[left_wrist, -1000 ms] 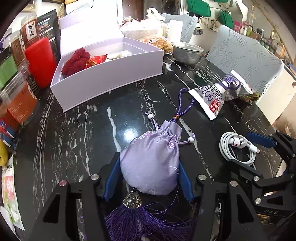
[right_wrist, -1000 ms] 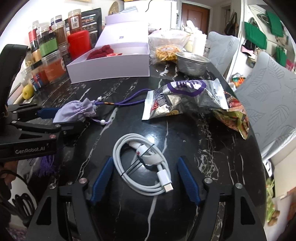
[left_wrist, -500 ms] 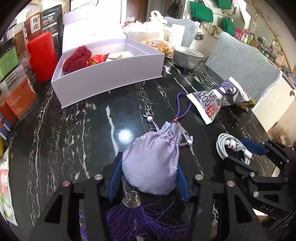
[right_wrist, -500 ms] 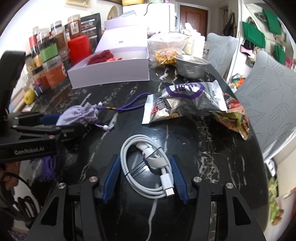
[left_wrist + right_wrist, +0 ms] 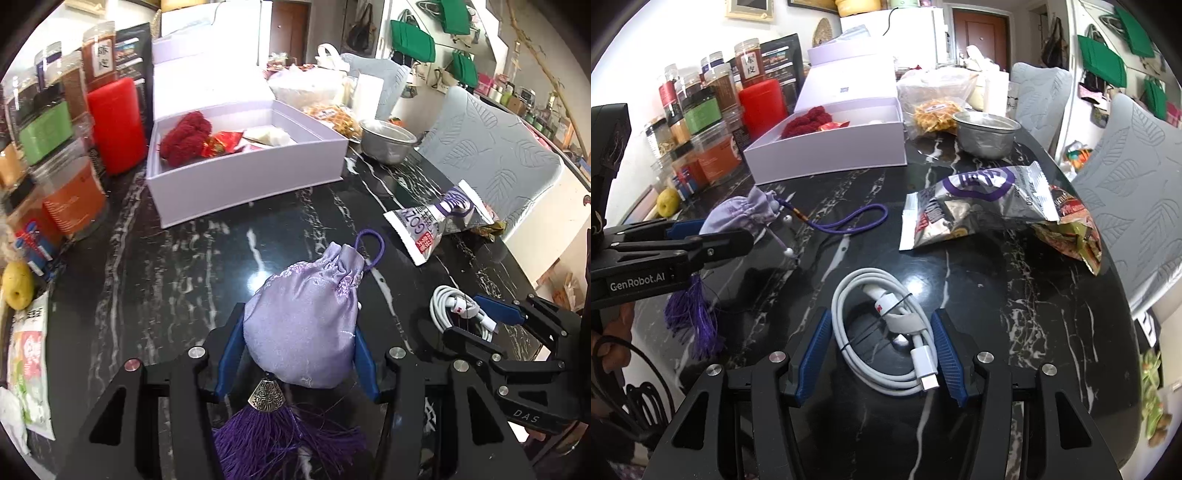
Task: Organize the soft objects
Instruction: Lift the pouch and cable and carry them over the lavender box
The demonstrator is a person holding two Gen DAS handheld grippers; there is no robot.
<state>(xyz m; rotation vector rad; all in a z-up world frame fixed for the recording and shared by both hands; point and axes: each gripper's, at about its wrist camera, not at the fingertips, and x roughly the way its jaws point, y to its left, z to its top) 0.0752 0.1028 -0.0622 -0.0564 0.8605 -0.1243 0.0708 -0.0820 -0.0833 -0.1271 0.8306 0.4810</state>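
Squeezing the lilac drawstring pouch [image 5: 306, 321] above the black marble desk [image 5: 184, 266], the left gripper [image 5: 297, 354] fingers press both sides. Right gripper [image 5: 879, 358] fingers clamp the coiled white cable [image 5: 882, 325].

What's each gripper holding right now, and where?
Left gripper grips the pouch across its body. Right gripper is closed on the cable coil across its sides.
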